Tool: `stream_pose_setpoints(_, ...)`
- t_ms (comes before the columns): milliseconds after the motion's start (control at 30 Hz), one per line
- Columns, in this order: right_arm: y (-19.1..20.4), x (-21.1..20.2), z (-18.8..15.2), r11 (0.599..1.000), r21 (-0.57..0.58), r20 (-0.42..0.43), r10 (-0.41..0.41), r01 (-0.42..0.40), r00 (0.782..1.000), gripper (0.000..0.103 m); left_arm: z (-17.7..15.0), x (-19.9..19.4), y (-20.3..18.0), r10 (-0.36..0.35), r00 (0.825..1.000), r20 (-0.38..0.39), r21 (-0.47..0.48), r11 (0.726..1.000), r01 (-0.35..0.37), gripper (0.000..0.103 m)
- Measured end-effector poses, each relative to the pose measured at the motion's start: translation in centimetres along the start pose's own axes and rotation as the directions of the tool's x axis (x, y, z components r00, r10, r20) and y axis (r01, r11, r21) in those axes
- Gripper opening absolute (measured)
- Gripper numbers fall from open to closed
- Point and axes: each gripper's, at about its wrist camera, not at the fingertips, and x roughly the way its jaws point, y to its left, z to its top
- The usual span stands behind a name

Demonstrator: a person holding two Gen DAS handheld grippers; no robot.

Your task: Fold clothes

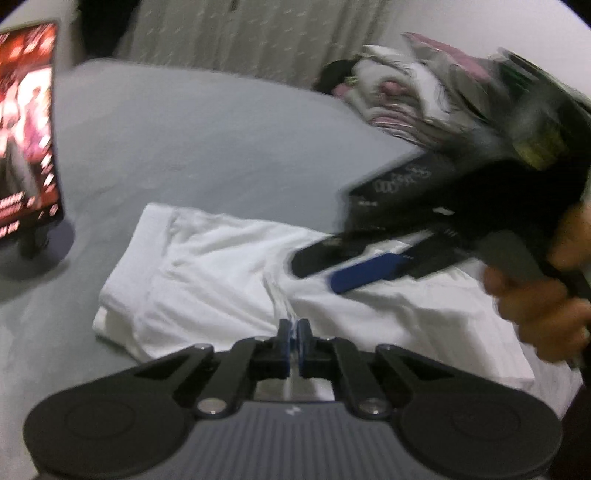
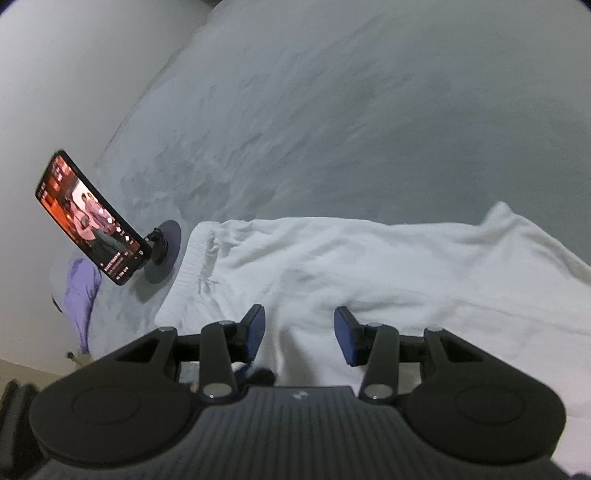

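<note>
Our left gripper [image 1: 294, 338] has its blue-padded fingers [image 1: 284, 341] clenched on a thin pinch of the white ribbed cotton garment [image 1: 207, 280]; how much cloth sits between the pads is hard to make out. Our right gripper [image 2: 299, 334] keeps its fingers [image 2: 255, 332] parted above the same garment [image 2: 369, 266], with cloth below the gap but not pressed by either pad. In the left wrist view that right gripper [image 1: 347, 266] comes in from the right as a dark smear, and the hand [image 1: 543, 295] holding it is cut off at the frame edge.

Ahead of the fingers, the garment lies partly folded on the grey bed sheet [image 2: 332, 129], its ribbed band towards the left. Beyond that left end, a phone with a lit reddish screen [image 2: 88, 218] tilts on a round dark stand [image 2: 168, 251], just beside the garment. Further left, a lilac cloth [image 2: 79, 291] hangs at the bed edge. Far right of the left fingers, a blurred heap of pink and white clothes [image 1: 399, 99] rests near a pale curtain [image 1: 258, 33].
</note>
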Motion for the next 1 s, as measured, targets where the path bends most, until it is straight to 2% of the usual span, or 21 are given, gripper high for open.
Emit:
stream_pose_setpoints(167, 1.9, 1.0, 0.1, 0.993, -0.081, 0.021, -0.085, 0.087, 0.996, 0.046, -0.3, -0.3, -0.7, -0.005, 1.0, 0.022, 0.075, 0.997, 0.003, 0.003)
stream_pose_setpoints(233, 2.5, 1.4, -0.1, 0.982, -0.133, 0.037, -0.134, 0.138, 0.99, 0.028, -0.2, -0.3, -0.5, 0.003, 1.0, 0.016, 0.074, 0.997, -0.004, 0.003)
stream_pose_setpoints(267, 2.6, 1.4, -0.2, 0.977, -0.15, 0.044, -0.146, 0.151, 0.988, 0.009, -0.2, -0.3, -0.3, 0.008, 1.0, 0.011, 0.068, 0.998, -0.009, 0.003)
stream_pose_setpoints(300, 2.6, 1.4, -0.3, 0.976, -0.156, 0.048, -0.145, 0.151, 0.988, 0.004, -0.1, -0.3, 0.0, 0.013, 1.0, 0.004, 0.062, 0.998, -0.013, 0.004)
stream_pose_setpoints(400, 2.4, 1.2, -0.6, 0.974, -0.17, 0.062, -0.139, 0.147, 0.988, 0.003, -0.1, -0.4, 0.6, 0.019, 1.0, -0.015, 0.055, 0.998, -0.018, 0.005)
stream_pose_setpoints(533, 1.4, 0.3, -1.0, 0.986, -0.128, 0.09, -0.095, 0.106, 0.991, 0.002, -0.4, -0.6, 0.4, 0.018, 1.0, -0.02, 0.079, 0.997, -0.016, 0.029)
stream_pose_setpoints(567, 1.1, 0.0, -1.1, 0.989, -0.115, 0.095, -0.082, 0.093, 0.992, 0.002, -0.5, -0.7, 0.1, 0.018, 1.0, -0.013, 0.088, 0.996, -0.017, 0.032)
stream_pose_setpoints(633, 0.4, -0.6, -1.2, 0.994, -0.087, 0.103, -0.061, 0.07, 0.993, 0.002, -0.6, -0.9, -0.2, 0.014, 1.0, 0.0, 0.102, 0.995, -0.013, 0.032)
stream_pose_setpoints(800, -0.6, -1.7, -1.3, 0.999, -0.029, 0.104, -0.025, 0.028, 0.994, 0.002, -0.4, -0.9, -1.4, -0.053, 0.998, 0.02, 0.137, 0.989, 0.049, 0.032)
stream_pose_setpoints(1000, -0.4, -2.1, -1.3, 1.0, -0.019, 0.1, -0.01, 0.012, 0.995, 0.002, -0.6, -0.3, -2.9, -0.041, 0.999, 0.015, 0.22, 0.975, 0.037, 0.032)
